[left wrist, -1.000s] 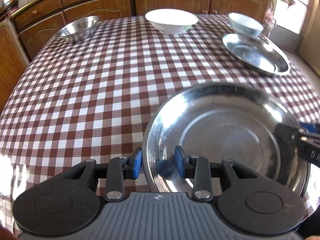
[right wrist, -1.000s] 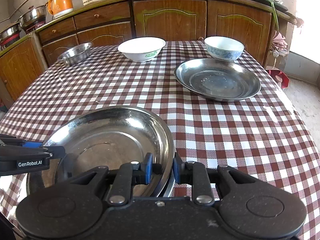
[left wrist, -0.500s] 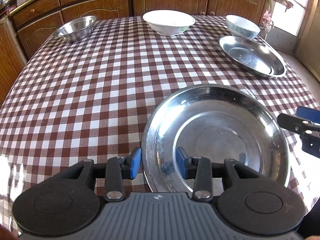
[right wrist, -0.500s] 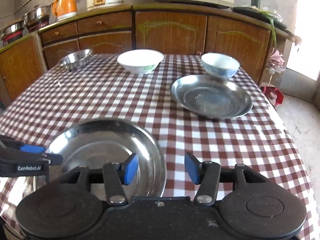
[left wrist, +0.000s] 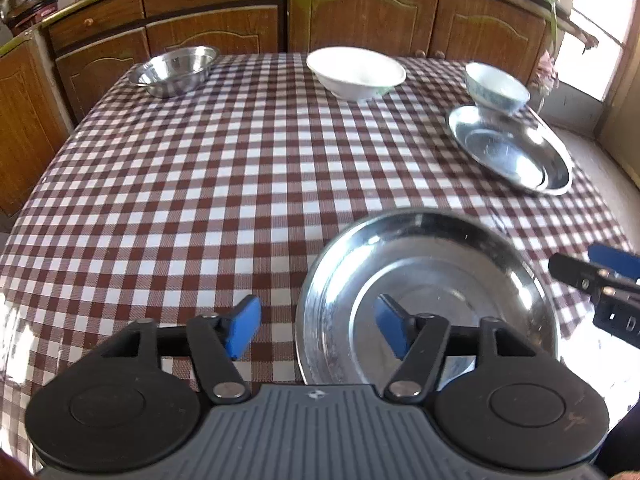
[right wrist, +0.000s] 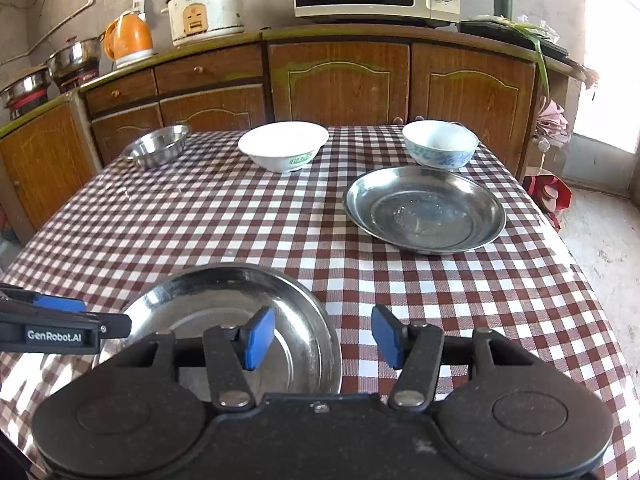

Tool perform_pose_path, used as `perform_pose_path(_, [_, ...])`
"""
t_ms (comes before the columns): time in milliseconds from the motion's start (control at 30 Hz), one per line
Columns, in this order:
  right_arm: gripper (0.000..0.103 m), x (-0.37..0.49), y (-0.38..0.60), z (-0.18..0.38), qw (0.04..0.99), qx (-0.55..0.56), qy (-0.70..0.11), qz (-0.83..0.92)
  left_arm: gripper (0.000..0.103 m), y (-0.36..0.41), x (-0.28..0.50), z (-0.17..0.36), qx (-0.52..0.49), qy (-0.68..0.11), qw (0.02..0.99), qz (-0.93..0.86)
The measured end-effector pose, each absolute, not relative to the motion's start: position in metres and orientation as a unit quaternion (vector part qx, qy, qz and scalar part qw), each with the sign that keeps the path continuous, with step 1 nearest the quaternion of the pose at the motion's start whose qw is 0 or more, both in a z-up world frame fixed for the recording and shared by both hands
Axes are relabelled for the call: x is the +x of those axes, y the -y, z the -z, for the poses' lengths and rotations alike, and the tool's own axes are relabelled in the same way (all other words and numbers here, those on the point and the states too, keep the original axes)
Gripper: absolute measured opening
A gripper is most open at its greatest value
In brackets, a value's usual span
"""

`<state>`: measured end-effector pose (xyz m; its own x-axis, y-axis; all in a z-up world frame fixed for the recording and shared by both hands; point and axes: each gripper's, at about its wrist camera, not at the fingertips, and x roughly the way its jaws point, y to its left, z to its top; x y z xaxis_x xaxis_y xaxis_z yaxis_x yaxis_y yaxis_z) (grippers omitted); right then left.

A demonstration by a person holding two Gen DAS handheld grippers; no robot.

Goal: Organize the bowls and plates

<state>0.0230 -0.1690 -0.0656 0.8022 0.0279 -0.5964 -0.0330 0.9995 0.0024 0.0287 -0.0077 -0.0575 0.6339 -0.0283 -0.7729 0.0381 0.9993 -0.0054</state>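
A steel plate (left wrist: 432, 280) (right wrist: 208, 308) lies flat on the checked tablecloth at the near edge. My left gripper (left wrist: 318, 326) straddles its left rim, jaws opening, pads clear of the metal. My right gripper (right wrist: 323, 336) straddles the right rim the same way, jaws opening and touching nothing. A second steel plate (left wrist: 508, 152) (right wrist: 424, 212) lies at the far right. Behind it stands a blue-patterned bowl (left wrist: 496, 86) (right wrist: 440, 144). A white bowl (left wrist: 356, 70) (right wrist: 284, 146) sits at the far middle, a steel bowl (left wrist: 176, 66) (right wrist: 158, 144) at the far left.
The table (left wrist: 200, 200) (right wrist: 200, 220) has a wide bare stretch of cloth across its middle and left. Wooden cabinets (right wrist: 340, 88) run close behind the far edge, carrying a microwave, a rice cooker and a kettle. The floor drops away on the right.
Both grippers were shut on the near plate's rim a second ago. They have spread apart and let it go, and the plate now rests on the cloth.
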Motion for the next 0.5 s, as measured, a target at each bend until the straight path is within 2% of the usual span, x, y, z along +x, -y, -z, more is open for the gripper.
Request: perform_pose_path(500, [0.071, -0.001, 0.201, 0.022, 0.955, 0.017, -0.295, 0.021, 0.076, 0.069, 0.055, 0.01, 0.011, -0.401, 0.913, 0.077])
